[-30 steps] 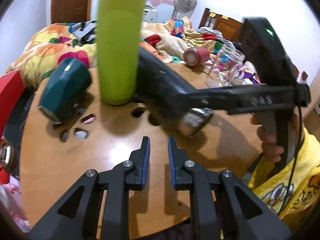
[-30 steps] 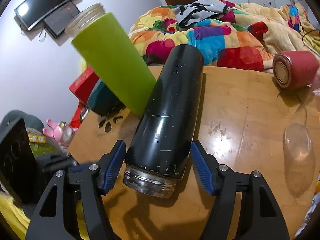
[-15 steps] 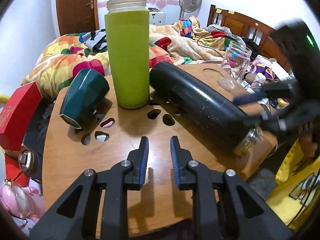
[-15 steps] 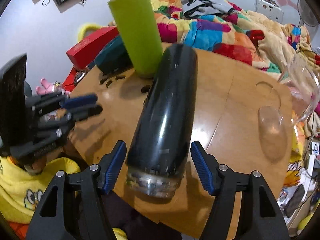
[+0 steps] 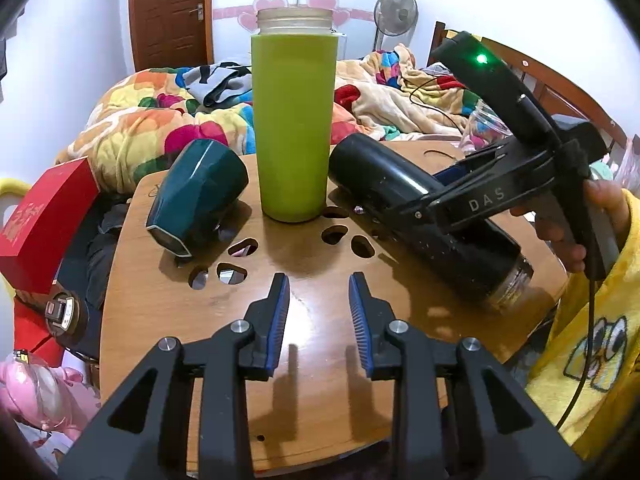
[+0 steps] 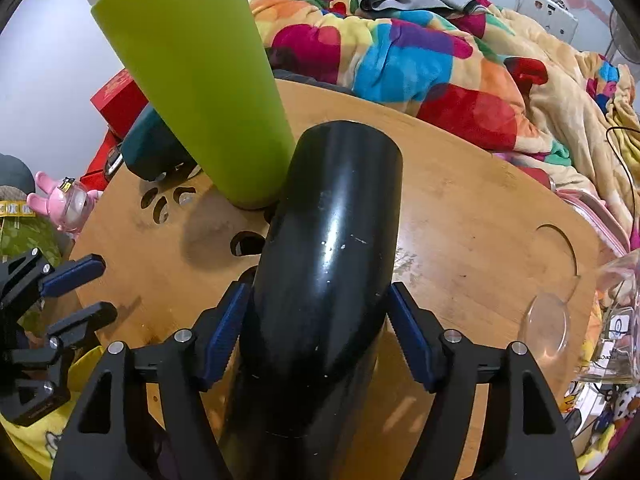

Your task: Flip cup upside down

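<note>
Item one, the black cup point(image 6: 324, 264): a tall dark cylinder lying tilted over the wooden table point(image 5: 168, 312), closed base toward the far side next to the green tumbler point(image 5: 294, 120), open threaded mouth toward the near right edge; whether it rests on the wood or is carried just above it cannot be told. The right gripper point(image 6: 316, 332) straddles it about mid-body, blue pads point(image 6: 222, 332) closed against both flanks, which reads as a carrying grip suited to swinging the cup round so its mouth faces down; the flip looks part done. Contents: none seen, the interior being out of view. Item two, the left gripper point(image 5: 318, 316): parted a moderate way, holding nothing, low over the near middle of the table, apparently in reserve. Item three, the green tumbler: upright at centre, pale threaded neck on top, lidless, interior hidden. Item four, a dark teal cup point(image 5: 196, 196): on its side at the left, mouth toward the near left, interior too dark to judge. Item five, a clear glass jar point(image 6: 618, 320) at the right edge, a clear round lid point(image 6: 546, 326) flat on the wood beside it. Risk noted: the turning cup may knock the tumbler standing just beside it.
</note>
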The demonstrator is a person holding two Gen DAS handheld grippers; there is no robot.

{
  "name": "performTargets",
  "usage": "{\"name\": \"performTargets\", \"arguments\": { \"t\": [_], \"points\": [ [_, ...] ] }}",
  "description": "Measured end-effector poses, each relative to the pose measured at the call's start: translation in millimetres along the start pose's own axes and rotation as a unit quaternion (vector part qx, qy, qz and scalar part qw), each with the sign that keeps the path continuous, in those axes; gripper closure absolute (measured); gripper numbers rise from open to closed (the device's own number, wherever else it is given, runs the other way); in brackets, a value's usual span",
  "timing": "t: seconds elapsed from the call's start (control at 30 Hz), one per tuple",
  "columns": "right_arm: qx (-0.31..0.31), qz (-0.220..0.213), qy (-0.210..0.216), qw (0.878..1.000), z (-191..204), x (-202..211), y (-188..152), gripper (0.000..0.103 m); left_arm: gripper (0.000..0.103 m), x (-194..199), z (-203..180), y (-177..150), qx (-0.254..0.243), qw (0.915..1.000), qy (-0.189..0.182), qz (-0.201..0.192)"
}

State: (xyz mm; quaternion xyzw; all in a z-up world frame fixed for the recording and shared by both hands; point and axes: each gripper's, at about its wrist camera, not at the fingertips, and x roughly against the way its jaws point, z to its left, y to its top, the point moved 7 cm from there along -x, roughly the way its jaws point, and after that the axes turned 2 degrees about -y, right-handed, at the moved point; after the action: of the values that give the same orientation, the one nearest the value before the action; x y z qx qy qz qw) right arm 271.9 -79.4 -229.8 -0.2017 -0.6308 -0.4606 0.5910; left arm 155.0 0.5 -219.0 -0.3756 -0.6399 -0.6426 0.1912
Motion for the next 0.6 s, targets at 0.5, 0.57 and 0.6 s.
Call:
{"name": "performTargets", "arguments": {
  "t": [0.5,0.57,0.6],
  "points": [
    [-0.011,-0.072,-0.002,0.997,19,27,-17,0.039,0.067,-2,2,7,0.008,1.0000,0.004,-0.004],
    [-0.001,-0.093,0.000,0.996,27,38,-20,0.039,0.066,-7,4,9,0.017,0.9998,-0.003,0.002],
    [0.004,-0.102,0.000,0.995,31,43,-20,0.039,0.066,-8,5,9,0.021,0.9997,-0.007,0.005]
  ]
}}
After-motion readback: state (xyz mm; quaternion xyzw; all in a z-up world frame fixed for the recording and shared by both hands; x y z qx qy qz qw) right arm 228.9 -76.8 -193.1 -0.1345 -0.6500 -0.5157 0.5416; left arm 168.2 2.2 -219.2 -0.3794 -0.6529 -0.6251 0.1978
